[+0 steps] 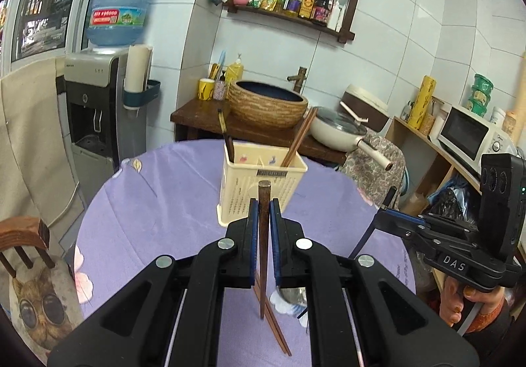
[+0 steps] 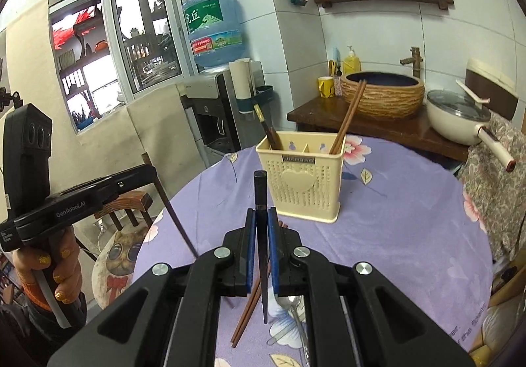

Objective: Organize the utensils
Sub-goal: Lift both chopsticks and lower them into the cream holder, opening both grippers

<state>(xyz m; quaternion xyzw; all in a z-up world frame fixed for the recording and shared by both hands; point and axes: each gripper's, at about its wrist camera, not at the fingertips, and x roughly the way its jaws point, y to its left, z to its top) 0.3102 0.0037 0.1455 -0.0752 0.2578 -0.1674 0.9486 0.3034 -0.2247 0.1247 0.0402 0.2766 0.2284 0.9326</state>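
The left claw (image 1: 262, 207) is clamped on a brown wooden chopstick (image 1: 263, 255); the right claw (image 2: 261, 217) grips a black chopstick (image 2: 262, 235). Ahead on the purple floral-clothed surface (image 2: 394, 219) stands the cream perforated plastic utensil holder (image 2: 304, 178). Only the right view shows its heart emblem.

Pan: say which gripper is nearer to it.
Right. The right gripper has the pan ahead to its right; the left gripper sits farther off, on the right gripper's far side from the pan.
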